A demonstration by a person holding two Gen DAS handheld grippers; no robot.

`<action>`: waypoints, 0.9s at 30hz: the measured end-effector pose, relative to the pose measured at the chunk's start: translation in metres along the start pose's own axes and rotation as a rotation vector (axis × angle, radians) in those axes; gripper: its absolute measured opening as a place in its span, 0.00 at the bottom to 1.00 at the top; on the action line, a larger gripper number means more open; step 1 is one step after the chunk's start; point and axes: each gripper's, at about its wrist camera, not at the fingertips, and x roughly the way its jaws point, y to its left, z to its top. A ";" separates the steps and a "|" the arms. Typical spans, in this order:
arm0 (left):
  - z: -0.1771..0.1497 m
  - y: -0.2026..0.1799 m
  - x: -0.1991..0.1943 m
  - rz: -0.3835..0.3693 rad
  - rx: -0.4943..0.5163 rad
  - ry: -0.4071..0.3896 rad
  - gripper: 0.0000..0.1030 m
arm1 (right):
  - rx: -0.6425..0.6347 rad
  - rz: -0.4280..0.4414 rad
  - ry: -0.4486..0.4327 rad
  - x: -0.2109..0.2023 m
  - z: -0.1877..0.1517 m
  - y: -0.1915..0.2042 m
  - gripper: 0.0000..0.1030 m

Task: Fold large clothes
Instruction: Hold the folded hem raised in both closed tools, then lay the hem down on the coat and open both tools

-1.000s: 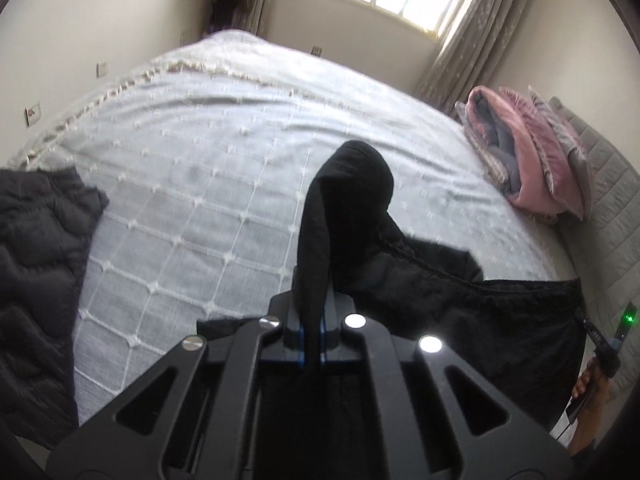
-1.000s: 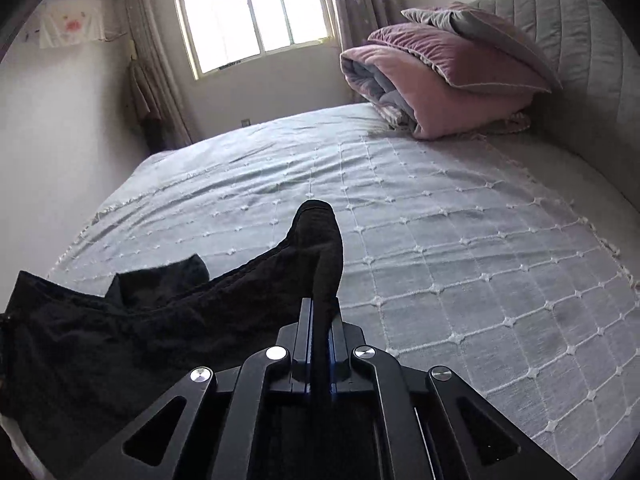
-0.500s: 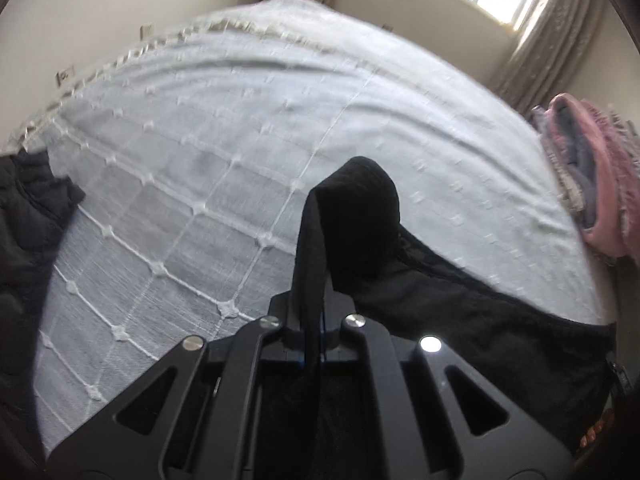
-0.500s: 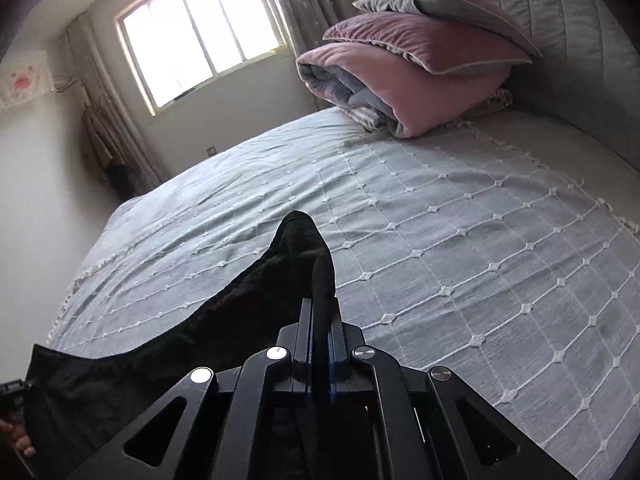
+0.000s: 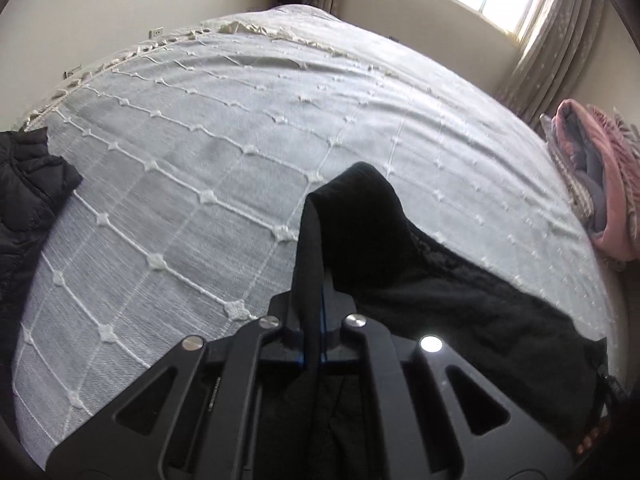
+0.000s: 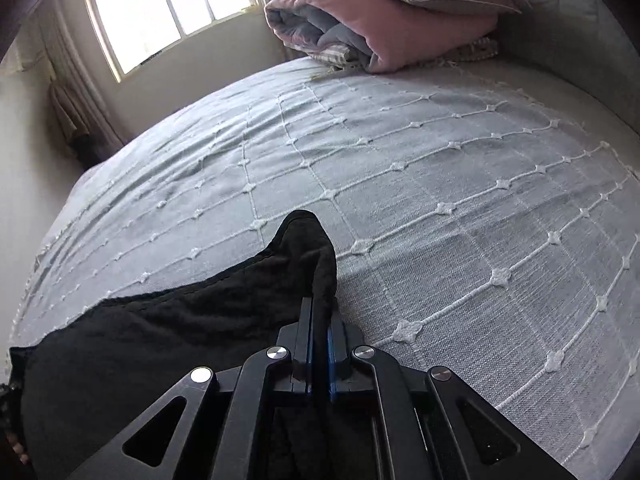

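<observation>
left wrist view: left gripper [image 5: 313, 320] clamped on one corner of the black garment [image 5: 460, 304], pinched fold poking up past the jaws, rest of the cloth trailing right across the white quilted bedspread [image 5: 200, 168], black puffer jacket [image 5: 28, 200] lying apart at the left edge, pink folded duvet [image 5: 600, 184] far right. right wrist view: right gripper [image 6: 320, 340] clamped on the opposite corner of the same garment, cloth trailing left, bare bedspread ahead. looks like the lay-out step with the edge stretched between both grips; next probably needs both corners lowered together, kept taut and square on the bed, before releasing.
</observation>
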 end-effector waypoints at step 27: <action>-0.015 0.007 0.046 0.109 -0.001 -0.005 0.06 | 0.085 -0.020 0.047 0.047 0.006 0.001 0.05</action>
